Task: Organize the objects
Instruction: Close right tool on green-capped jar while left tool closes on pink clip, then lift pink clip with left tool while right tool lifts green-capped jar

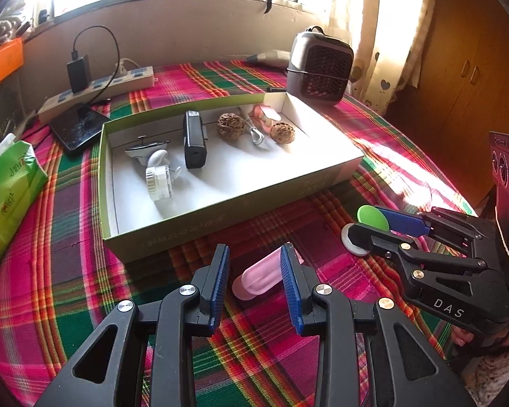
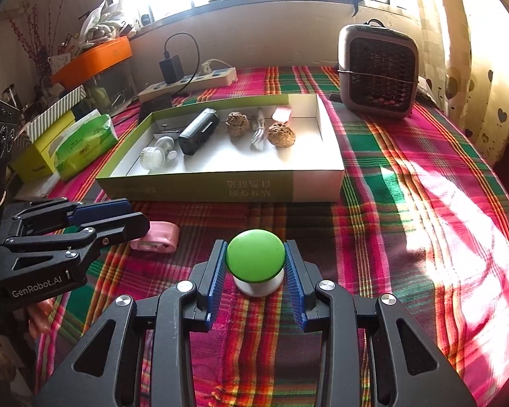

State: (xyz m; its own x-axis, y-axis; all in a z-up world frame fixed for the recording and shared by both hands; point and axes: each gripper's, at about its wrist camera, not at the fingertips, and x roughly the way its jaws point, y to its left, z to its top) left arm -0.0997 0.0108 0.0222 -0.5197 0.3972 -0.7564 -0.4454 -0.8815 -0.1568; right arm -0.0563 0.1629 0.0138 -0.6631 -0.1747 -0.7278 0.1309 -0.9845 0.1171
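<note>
The open box (image 2: 220,183) sits in mid-frame on the plaid worktop (image 2: 407,237). The right gripper (image 2: 255,271), fingers clenched on the green-capped button (image 2: 255,256), should lift straight up before crossing the wall. Lower left, the left gripper (image 1: 254,271) is released around the pink case (image 1: 258,279).

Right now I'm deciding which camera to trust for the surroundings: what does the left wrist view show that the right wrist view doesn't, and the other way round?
Only the left wrist view shows the dark phone beside the box and the wooden cabinet at far right. Only the right wrist view shows the orange tray and the yellow-green carton at left. Both show the open box, the heater, the power strip, the pink case, the green-topped button and both claws.
</note>
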